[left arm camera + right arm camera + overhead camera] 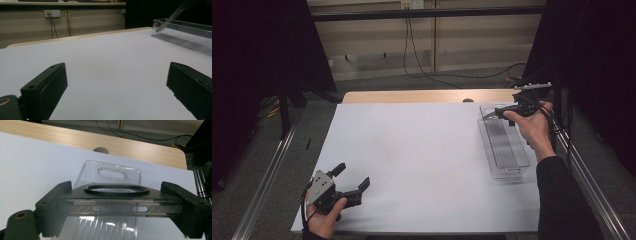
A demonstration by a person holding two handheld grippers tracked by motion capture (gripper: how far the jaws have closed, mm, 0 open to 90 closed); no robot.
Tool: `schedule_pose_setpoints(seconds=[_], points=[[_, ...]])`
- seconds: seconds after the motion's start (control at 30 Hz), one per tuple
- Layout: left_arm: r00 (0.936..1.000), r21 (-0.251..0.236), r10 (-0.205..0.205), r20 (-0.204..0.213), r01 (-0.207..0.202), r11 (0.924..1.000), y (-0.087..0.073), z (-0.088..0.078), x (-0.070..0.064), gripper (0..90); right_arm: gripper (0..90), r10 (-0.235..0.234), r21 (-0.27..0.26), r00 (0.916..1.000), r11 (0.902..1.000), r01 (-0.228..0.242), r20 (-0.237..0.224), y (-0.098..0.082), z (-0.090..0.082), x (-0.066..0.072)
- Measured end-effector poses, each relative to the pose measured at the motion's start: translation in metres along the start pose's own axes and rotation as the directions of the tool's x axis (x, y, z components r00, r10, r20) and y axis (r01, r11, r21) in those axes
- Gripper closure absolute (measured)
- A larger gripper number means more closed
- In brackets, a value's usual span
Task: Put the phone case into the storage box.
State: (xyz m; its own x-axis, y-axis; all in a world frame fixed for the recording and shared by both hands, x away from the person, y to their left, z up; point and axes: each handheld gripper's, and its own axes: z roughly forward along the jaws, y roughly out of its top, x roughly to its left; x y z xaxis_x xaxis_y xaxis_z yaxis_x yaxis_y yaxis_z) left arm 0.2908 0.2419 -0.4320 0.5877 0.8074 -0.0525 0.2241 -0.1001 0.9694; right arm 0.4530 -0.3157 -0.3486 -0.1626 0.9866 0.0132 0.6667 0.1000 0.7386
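The desk (412, 165) is seen by the high view from above its near edge, looking forward and down, so that its whole white top and the floor beyond are taken in from a fair distance. The left gripper view is set low, just above the white surface, and is aimed across it toward the clear tray (185, 32) and a wall with a socket, the tray also being seen at the high view's right. The right gripper view is held close over that same tray (110, 173), angled down toward the desk's far wooden edge, though its lower part is seemingly blurred by nearness.
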Motion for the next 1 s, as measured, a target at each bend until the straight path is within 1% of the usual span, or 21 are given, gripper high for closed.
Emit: schedule_pose_setpoints(seconds=[0.07, 0.13, 0.27, 0.47, 0.5, 0.57, 0.63, 0.7, 0.83, 0.97, 1.0], points=[[1.0, 0.0, -0.001, -0.004, 0.001, 1.0, 0.0, 0.0, 0.0, 3.2, 11.8, 0.016, -0.006, 0.9999, 0.9999, -0.016, 0.005, 0.001, 0.0, 0.0], [1.0, 0.0, -0.007, -0.006, 0.007, 1.0, 0.0, 0.0, 0.0, 3.5, 11.8, 0.017, -0.004, 0.9998, 0.9998, -0.017, 0.007, 0.002, 0.001, 0.0], [1.0, 0.001, 0.003, -0.004, -0.003, 1.0, 0.0, 0.0, 0.0, 3.6, 11.8, 0.028, -0.004, 0.9995, 0.9996, -0.027, 0.014, 0.002, 0.001, 0.002], [1.0, 0.005, 0.003, -0.003, -0.003, 1.0, 0.0, 0.0, 0.001, 3.6, 11.8, 0.044, 0.005, 0.9982, 0.999, -0.044, 0.041, 0.005, 0.004, 0.006], [1.0, 0.005, -0.006, -0.003, 0.006, 1.0, 0.0, 0.0, 0.0, 3.6, 11.8, 0.041, 0.007, 0.998, 0.9991, -0.042, 0.048, 0.005, 0.004, 0.007], [0.9999, -0.002, -0.009, -0.007, 0.009, 1.0, 0.0, -0.001, 0.001, 3.6, 11.8, 0.032, 0.009, 0.9979, 0.9994, -0.033, 0.056, 0.005, 0.006, 0.009], [0.9998, -0.001, -0.018, -0.005, 0.018, 0.9998, 0.0, 0.0, 0.001, 3.6, 11.8, 0.042, 0.01, 0.9973, 0.999, -0.043, 0.06, 0.005, 0.007, 0.009], [1.0, 0.004, 0.002, 0.0, -0.002, 1.0, 0.0, 0.0, 0.0, 3.6, 11.8, 0.05, 0.005, 0.9969, 0.9987, -0.05, 0.061, 0.005, 0.008, 0.009], [1.0, 0.0, -0.008, 0.001, 0.008, 1.0, 0.0, 0.001, -0.001, 3.6, 11.8, 0.059, 0.011, 0.9956, 0.9981, -0.06, 0.072, 0.005, 0.01, 0.011], [1.0, 0.001, -0.007, 0.001, 0.007, 1.0, 0.0, 0.0, 0.0, 3.6, 11.8, 0.051, 0.01, 0.9951, 0.9986, -0.052, 0.084, 0.005, 0.012, 0.014], [1.0, 0.002, 0.001, 0.001, -0.001, 1.0, 0.0, 0.0, 0.0, 3.5, 11.7, 0.054, 0.011, 0.9949, 0.9984, -0.055, 0.086, 0.005, 0.013, 0.014]])
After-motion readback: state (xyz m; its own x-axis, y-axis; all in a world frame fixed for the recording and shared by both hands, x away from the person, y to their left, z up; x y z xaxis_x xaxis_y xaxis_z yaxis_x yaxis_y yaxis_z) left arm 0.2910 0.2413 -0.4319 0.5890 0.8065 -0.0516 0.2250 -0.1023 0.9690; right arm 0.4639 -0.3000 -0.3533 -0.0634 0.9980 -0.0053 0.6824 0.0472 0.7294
